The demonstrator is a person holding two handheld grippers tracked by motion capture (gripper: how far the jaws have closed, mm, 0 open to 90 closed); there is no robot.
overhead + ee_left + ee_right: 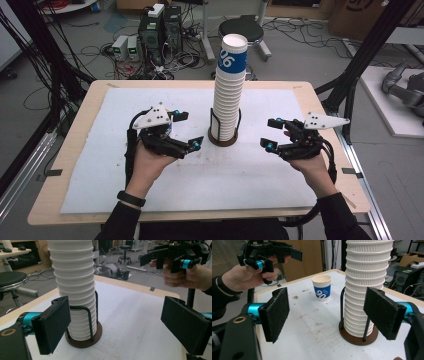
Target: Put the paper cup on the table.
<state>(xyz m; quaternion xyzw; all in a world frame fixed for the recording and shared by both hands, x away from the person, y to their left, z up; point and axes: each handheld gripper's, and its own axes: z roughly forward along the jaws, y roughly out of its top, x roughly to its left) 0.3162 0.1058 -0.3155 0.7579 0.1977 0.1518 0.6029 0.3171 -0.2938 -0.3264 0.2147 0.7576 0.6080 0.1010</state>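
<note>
A tall stack (229, 95) of white paper cups stands upright in a dark holder (223, 140) with a round base, in the middle of the white mat (260, 175) on the table (75, 150). The top cup of the stack has a blue band. The left gripper (189, 130) is at the left of the stack and the right gripper (270, 133) is at the right, both near the stack but not touching it, each held in one hand and pointing toward the holder. The jaws of the left gripper stand wide apart, with nothing between the pads. The jaws of the right gripper are also apart and hold nothing. In the right gripper view, a single cup (322, 288) with a blue label stands upright on the mat, apart from the stack and below the raised left gripper.
</note>
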